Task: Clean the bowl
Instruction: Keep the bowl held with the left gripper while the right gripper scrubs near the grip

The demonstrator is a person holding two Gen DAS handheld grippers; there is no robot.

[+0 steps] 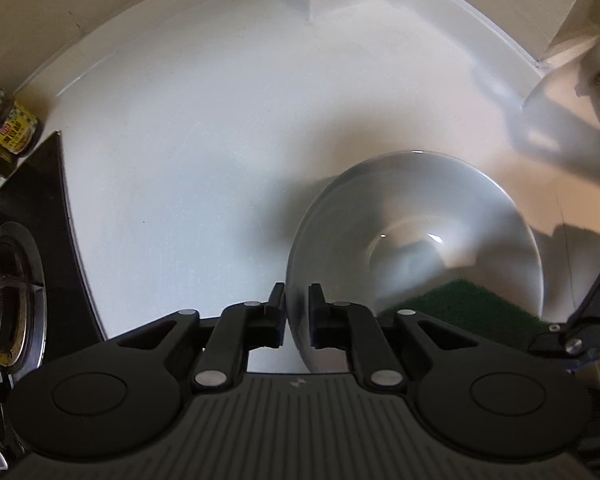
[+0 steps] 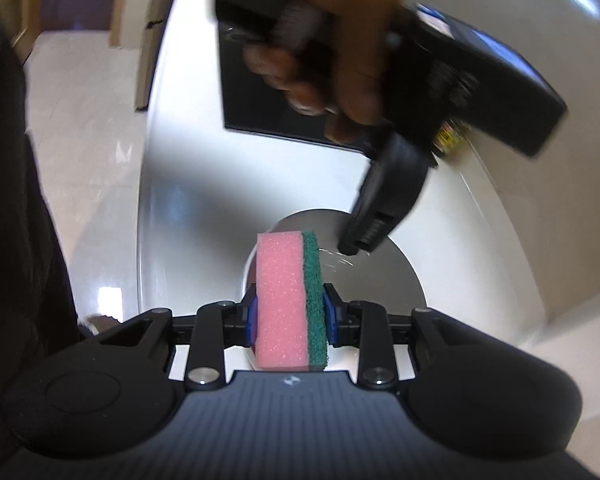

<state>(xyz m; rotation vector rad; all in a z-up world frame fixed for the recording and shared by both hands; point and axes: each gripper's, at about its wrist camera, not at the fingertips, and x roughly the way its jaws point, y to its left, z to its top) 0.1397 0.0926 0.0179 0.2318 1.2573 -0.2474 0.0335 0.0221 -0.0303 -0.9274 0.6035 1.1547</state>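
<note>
1. The left tool (image 1: 297, 312) points steeply down, and its 2 fingers are clamped on the near rim of the bowl (image 1: 416, 240), 1 outside the wall and 1 inside.
2. The bowl is shiny metal and sits on the white desk (image 1: 180, 168), toward the right in the left wrist view.
3. The right tool (image 2: 290, 312) is closed on a sponge (image 2: 288, 300), gripping it by its 2 broad faces.
4. The sponge stands on edge between the fingers, with its pink foam to the left and its green scrub layer to the right in the right wrist view.
5. The sponge hangs over the near part of the bowl; in the left wrist view its green side appears inside the bowl's lower right. Whether it touches the metal cannot be told.
6. A hand (image 2: 340, 40) grips the handle of the left tool, blurred, above the bowl in the right wrist view.
7. A black stove (image 1: 16, 280) with a burner lies at the desk's left edge, and a jar (image 1: 12, 128) with a yellow label stands behind it by the wall.
</note>
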